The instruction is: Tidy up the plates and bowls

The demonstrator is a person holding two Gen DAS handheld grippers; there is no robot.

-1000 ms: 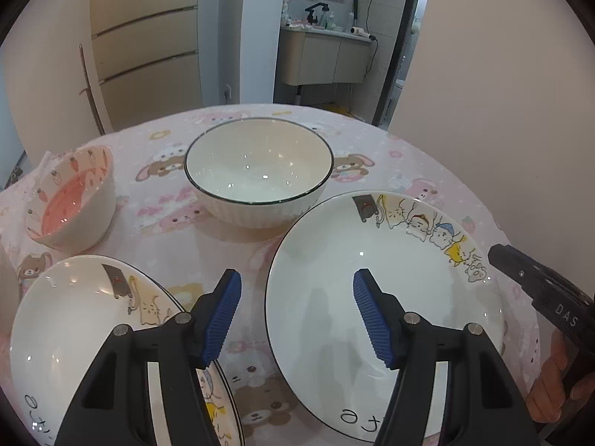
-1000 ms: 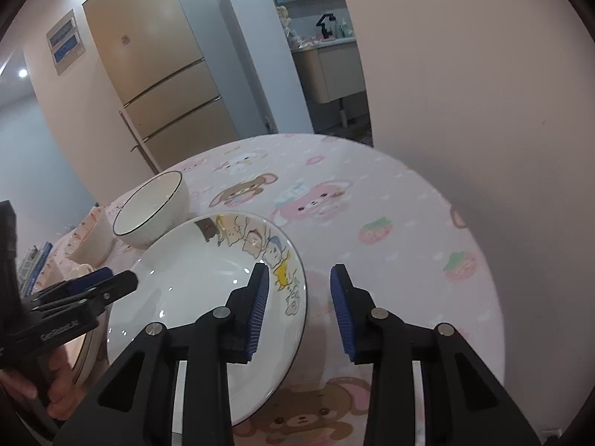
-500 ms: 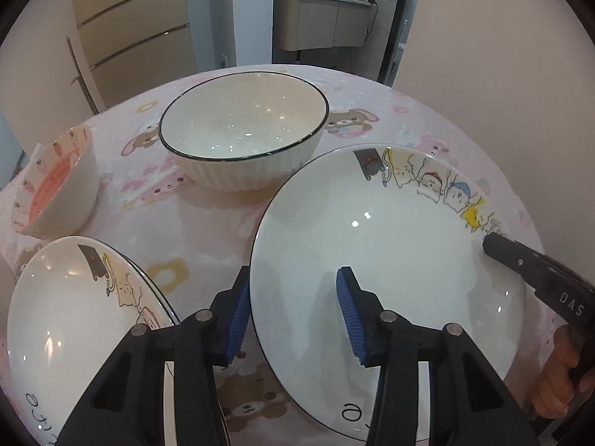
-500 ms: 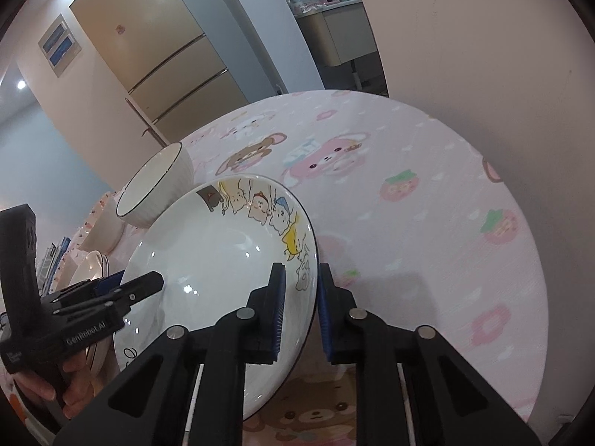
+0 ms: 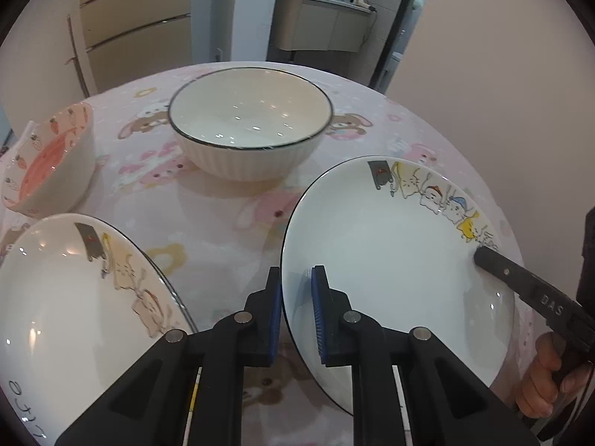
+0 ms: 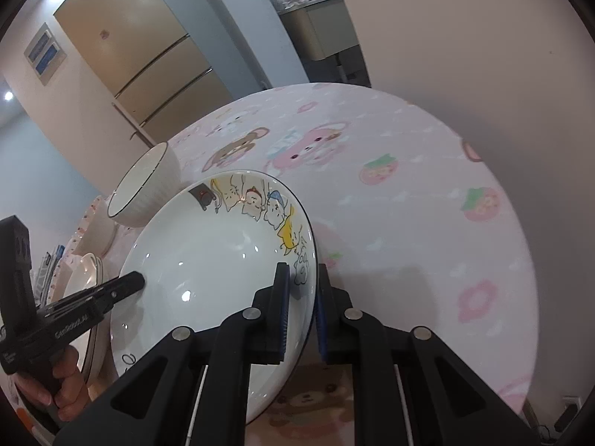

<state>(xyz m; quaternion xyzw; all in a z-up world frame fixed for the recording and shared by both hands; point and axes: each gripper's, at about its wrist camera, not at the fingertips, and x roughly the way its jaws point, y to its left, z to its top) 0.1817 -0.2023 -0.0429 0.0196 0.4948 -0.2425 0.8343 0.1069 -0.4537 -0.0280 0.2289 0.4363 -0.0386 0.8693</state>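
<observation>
A white plate with cartoon cats [image 5: 390, 260] is gripped from both sides and tilted, lifted off the table. My left gripper [image 5: 295, 312] is shut on its left rim. My right gripper [image 6: 300, 308] is shut on its right rim, and the plate fills the middle of the right wrist view [image 6: 223, 278]. A second cat plate [image 5: 67, 316] lies at the lower left. A big white bowl with a dark rim [image 5: 251, 122] stands behind. A small strawberry bowl with a pink inside [image 5: 48, 160] stands at the far left.
The round table has a pink bear tablecloth [image 6: 390, 193], bare on the right side. A beige wall [image 6: 465, 37] runs close along the table's right edge. A fridge [image 6: 148, 48] and a washbasin cabinet [image 5: 323, 26] stand beyond.
Both grippers have closed on the right-hand cat plate, one on each rim, and the plate has tilted up off the tablecloth.
</observation>
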